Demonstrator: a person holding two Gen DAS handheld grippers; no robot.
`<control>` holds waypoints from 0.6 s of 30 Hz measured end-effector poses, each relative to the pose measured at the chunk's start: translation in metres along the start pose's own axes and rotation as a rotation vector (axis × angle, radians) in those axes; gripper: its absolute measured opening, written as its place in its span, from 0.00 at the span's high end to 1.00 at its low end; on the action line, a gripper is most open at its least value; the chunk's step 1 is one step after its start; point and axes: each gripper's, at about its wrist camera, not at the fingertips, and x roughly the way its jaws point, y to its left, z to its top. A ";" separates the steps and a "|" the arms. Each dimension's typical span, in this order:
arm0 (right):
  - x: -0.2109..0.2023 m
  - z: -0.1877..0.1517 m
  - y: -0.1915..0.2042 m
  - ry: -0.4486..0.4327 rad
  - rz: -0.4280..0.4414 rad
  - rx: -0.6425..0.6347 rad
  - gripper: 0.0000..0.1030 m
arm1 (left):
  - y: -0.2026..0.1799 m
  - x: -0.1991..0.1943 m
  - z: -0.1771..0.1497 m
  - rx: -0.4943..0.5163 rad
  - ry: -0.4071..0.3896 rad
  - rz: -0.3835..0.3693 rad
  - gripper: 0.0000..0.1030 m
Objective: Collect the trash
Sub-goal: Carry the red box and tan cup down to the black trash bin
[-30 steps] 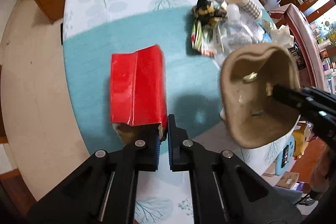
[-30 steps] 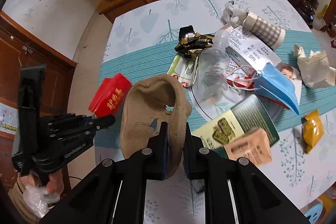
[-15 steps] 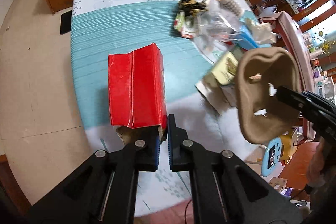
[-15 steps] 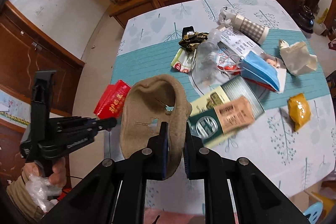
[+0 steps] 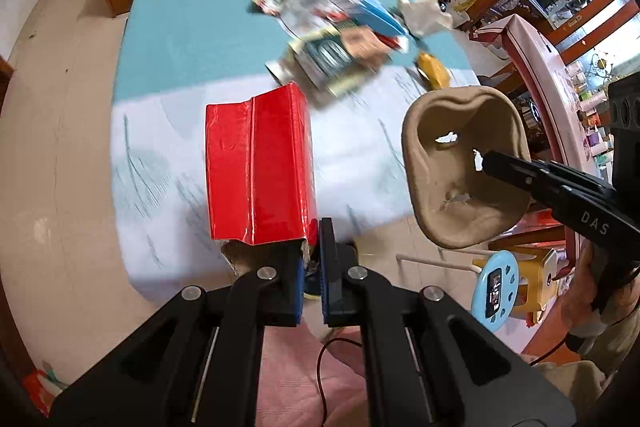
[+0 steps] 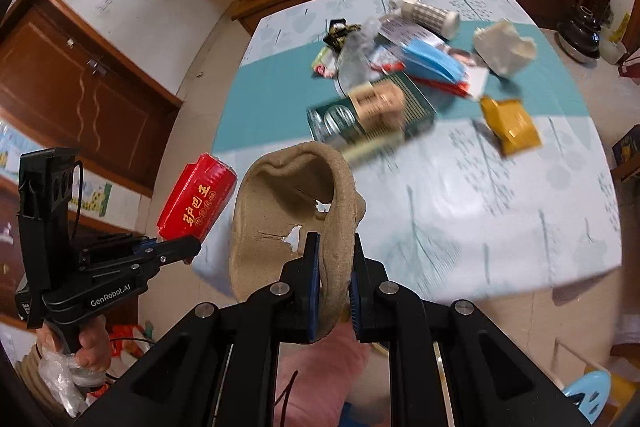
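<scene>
My left gripper [image 5: 311,259] is shut on the torn end of a flattened red carton [image 5: 258,163] and holds it up over the near edge of the table; the carton also shows in the right wrist view [image 6: 196,203]. My right gripper [image 6: 334,267] is shut on the rim of a brown moulded paper cup tray [image 6: 288,215], which is torn and has holes. The tray hangs to the right in the left wrist view [image 5: 460,171]. Both grippers are off the table's near side.
A table [image 6: 460,211] with a white and teal leaf cloth carries a heap of trash [image 6: 384,67]: a green box, a yellow packet [image 6: 510,125], a blue mask, crumpled paper [image 6: 502,47], a checked paper cup. A blue stool [image 5: 494,283] stands at right. A wooden sideboard lines the far wall.
Both grippers have pulled back and up from the table with the carton and the tray still in them. The trash heap now lies farther away.
</scene>
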 end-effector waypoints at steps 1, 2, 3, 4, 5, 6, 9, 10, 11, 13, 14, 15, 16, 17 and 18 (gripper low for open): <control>-0.007 -0.014 -0.007 0.002 0.003 -0.011 0.88 | -0.010 -0.001 -0.013 -0.007 -0.006 0.002 0.97; -0.013 -0.026 -0.014 0.005 0.006 -0.018 0.88 | -0.022 0.000 -0.027 -0.016 -0.014 0.005 0.97; -0.021 -0.040 -0.022 0.009 0.010 -0.028 0.88 | -0.035 0.003 -0.042 -0.022 -0.021 0.014 0.97; -0.025 -0.048 -0.028 0.013 0.012 -0.034 0.88 | -0.043 0.005 -0.053 -0.024 -0.025 0.020 0.97; -0.030 -0.061 -0.036 0.019 0.014 -0.041 0.88 | -0.054 0.008 -0.067 -0.028 -0.028 0.027 0.97; -0.033 -0.070 -0.042 0.026 0.013 -0.045 0.88 | -0.064 0.011 -0.081 -0.034 -0.027 0.032 0.97; -0.039 -0.105 -0.063 0.061 0.008 -0.047 0.88 | -0.089 0.020 -0.114 -0.043 -0.028 0.050 0.97; -0.039 -0.113 -0.067 0.071 0.004 -0.045 0.88 | -0.093 0.022 -0.120 -0.045 -0.024 0.052 0.97; -0.038 -0.124 -0.072 0.084 0.000 -0.042 0.88 | -0.100 0.027 -0.132 -0.049 -0.016 0.051 0.97; -0.035 -0.146 -0.084 0.115 -0.009 -0.029 0.88 | -0.110 0.037 -0.147 -0.057 -0.004 0.053 0.97; -0.032 -0.157 -0.089 0.129 -0.014 -0.021 0.88 | -0.114 0.045 -0.155 -0.062 0.008 0.052 0.97; -0.027 -0.170 -0.096 0.143 -0.017 -0.009 0.88 | -0.118 0.054 -0.163 -0.065 0.021 0.054 0.97; -0.022 -0.178 -0.100 0.153 -0.023 -0.002 0.88 | -0.119 0.062 -0.167 -0.065 0.030 0.057 0.97; -0.015 -0.189 -0.106 0.167 -0.032 0.008 0.88 | -0.121 0.073 -0.177 -0.063 0.040 0.066 0.97; -0.007 -0.195 -0.109 0.175 -0.041 0.013 0.88 | -0.121 0.084 -0.183 -0.063 0.046 0.073 0.97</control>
